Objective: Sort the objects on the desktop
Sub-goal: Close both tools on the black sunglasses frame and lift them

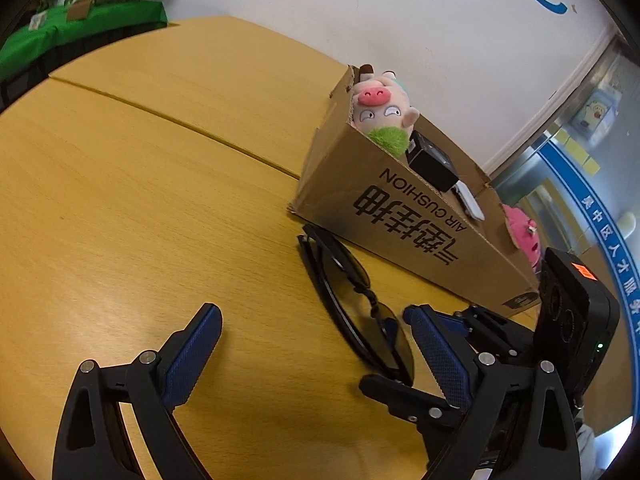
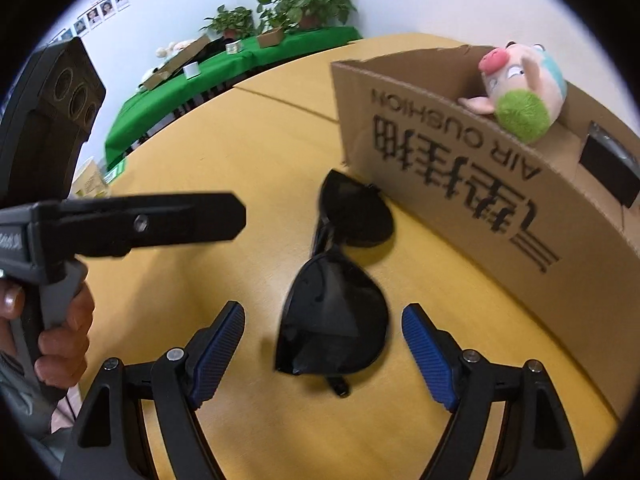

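Note:
Black sunglasses [image 2: 336, 312] lie folded on the yellow wooden table, close to the front wall of a cardboard box [image 2: 460, 168]. My right gripper [image 2: 323, 316] hangs over the nearer lens, open. Its blue pads [image 2: 424, 344] stand clear on either side of the lens without touching it. In the left wrist view the sunglasses [image 1: 344, 276] lie toward the right finger of my left gripper [image 1: 312, 316], which is open with nothing pressed between its pads. The right gripper's camera housing [image 1: 572, 312] shows at the right edge there.
The box [image 1: 400, 208] holds a pink pig plush [image 1: 380, 108], a black block [image 1: 432, 164], a white item and a pink plush. A hand [image 2: 60, 320] grips the left tool's handle. A green-covered bench [image 2: 240, 60] with potted plants stands beyond the table.

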A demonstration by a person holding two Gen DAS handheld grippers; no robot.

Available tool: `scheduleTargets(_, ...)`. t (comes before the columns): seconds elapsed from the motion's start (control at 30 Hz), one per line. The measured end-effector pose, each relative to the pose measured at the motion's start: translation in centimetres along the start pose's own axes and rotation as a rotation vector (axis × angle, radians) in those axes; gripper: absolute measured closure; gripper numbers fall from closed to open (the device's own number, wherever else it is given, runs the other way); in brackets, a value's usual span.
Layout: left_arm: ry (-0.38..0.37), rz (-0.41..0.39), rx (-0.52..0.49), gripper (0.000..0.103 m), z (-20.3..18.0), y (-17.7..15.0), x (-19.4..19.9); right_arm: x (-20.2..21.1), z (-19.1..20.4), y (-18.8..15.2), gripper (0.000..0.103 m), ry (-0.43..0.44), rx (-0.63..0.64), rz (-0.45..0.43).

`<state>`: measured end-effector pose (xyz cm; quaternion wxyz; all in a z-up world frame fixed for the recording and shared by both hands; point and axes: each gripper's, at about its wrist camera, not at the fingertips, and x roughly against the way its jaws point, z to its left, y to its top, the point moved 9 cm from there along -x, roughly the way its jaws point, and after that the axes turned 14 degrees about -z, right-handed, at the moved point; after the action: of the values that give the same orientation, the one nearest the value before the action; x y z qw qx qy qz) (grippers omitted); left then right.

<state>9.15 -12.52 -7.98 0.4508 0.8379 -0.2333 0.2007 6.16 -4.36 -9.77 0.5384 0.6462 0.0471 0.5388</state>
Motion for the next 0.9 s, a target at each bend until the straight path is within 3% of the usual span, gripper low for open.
scheduleTargets(0.13, -0.052, 0.037, 0.054, 0.005, -0.7, 0.0, -1.4, -0.9, 0.0, 0.0, 0.025, 0.016, -0.016, 0.000)
scheduleTargets(0.17, -0.057, 0.045, 0.062, 0.005, -0.7, 0.1, -1.7, -0.9, 0.1, 0.1, 0.033, 0.014, -0.004, -0.012)
scheduleTargets(0.2, -0.062, 0.062, 0.074, 0.006, -0.8, 0.0, -2.2, -0.8, 0.2, 0.1, 0.048, 0.006, 0.006, -0.019)
scheduleTargets(0.3, -0.063, 0.096, 0.076, 0.006, -1.4, -0.3, -3.3, -0.2, 0.0, -0.1, 0.048, 0.008, -0.032, -0.030)
scheduleTargets(0.4, -0.023, 0.103, 0.014, 0.008, -2.2, -0.9, -3.9, 0.9, 0.2, -0.9, 0.049, 0.007, -0.046, -0.045)
scheduleTargets(0.47, -0.017, 0.106, -0.019, 0.018, -2.9, -1.5, -4.0, 1.7, 0.4, -1.5, 0.049, 0.003, -0.055, -0.055)
scheduleTargets(0.53, -0.023, 0.120, -0.024, 0.044, -3.4, -1.9, -4.1, 2.5, 0.9, -2.2, 0.049, 0.017, -0.078, -0.068)
scheduleTargets(0.6, 0.019, 0.114, -0.033, 0.063, -3.1, -2.3, -4.2, 3.1, 1.3, -2.6, 0.050, 0.024, -0.097, -0.082)
scheduleTargets(0.7, 0.009, 0.111, -0.013, 0.066, -3.4, -2.7, -3.9, 4.0, 1.8, -3.3, 0.050, 0.027, -0.107, -0.095)
scheduleTargets(0.9, -0.005, 0.094, -0.069, 0.072, -5.2, -2.6, -2.9, 5.4, 2.4, -4.1, 0.050, 0.020, -0.126, -0.106)
